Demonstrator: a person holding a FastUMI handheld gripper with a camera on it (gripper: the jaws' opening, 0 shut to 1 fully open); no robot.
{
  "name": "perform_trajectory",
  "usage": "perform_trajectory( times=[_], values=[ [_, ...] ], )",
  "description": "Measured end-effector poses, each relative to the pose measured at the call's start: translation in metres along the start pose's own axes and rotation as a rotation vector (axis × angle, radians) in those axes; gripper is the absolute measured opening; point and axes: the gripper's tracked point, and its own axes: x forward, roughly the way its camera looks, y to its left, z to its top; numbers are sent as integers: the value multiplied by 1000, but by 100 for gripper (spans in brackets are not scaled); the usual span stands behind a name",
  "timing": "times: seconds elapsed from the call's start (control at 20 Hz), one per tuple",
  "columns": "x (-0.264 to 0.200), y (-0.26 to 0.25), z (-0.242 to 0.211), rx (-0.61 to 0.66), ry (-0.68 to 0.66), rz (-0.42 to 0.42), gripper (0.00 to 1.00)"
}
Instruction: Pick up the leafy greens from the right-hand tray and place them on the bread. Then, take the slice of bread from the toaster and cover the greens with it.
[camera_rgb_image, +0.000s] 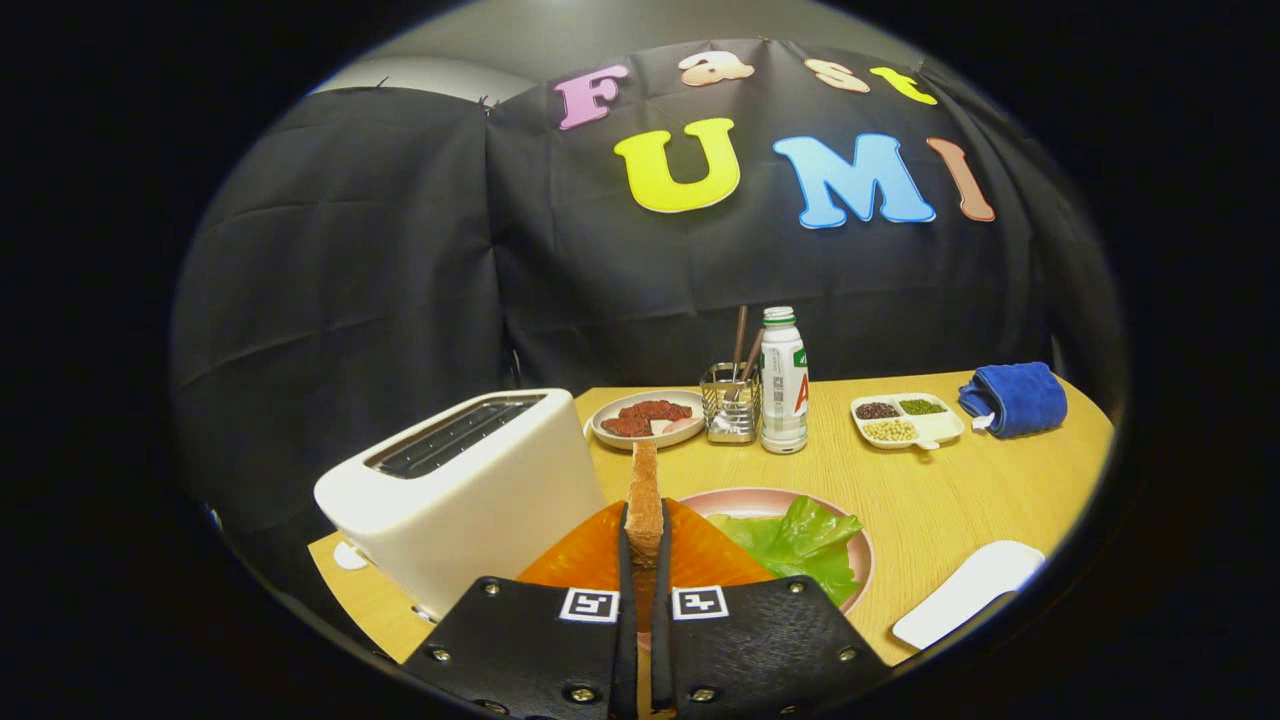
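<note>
Gripper (645, 560): clamped on bread slice (645, 500), edge-up. Greens (795, 545) on pink plate (860, 560), right of toaster (465, 490). Left: cover greens w/ slice.

Even overhead light, sharp (fisheye-bent edges)

I see the slice of bread (645, 495) standing on its thin edge, and my gripper (641, 545) hides its bottom part, with both fingers pressed on it. The fingers also cover the near side of the pink plate (760, 497) and part of the leafy greens (800, 540). I cannot tell if there is bread under the greens. The toaster (465, 490) hides the table (960, 490) behind it. The white tray (965, 595) is cut off at the edge. The sticks in the metal holder (730, 403) are too small to name.
</note>
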Motion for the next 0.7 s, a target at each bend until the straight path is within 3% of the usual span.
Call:
perform_trajectory(
  times=[0.25, 0.7],
  values=[
    [7, -20, -2, 21, 22, -19, 7],
    [16, -55, -10, -1, 84, -16, 18]
  ],
)
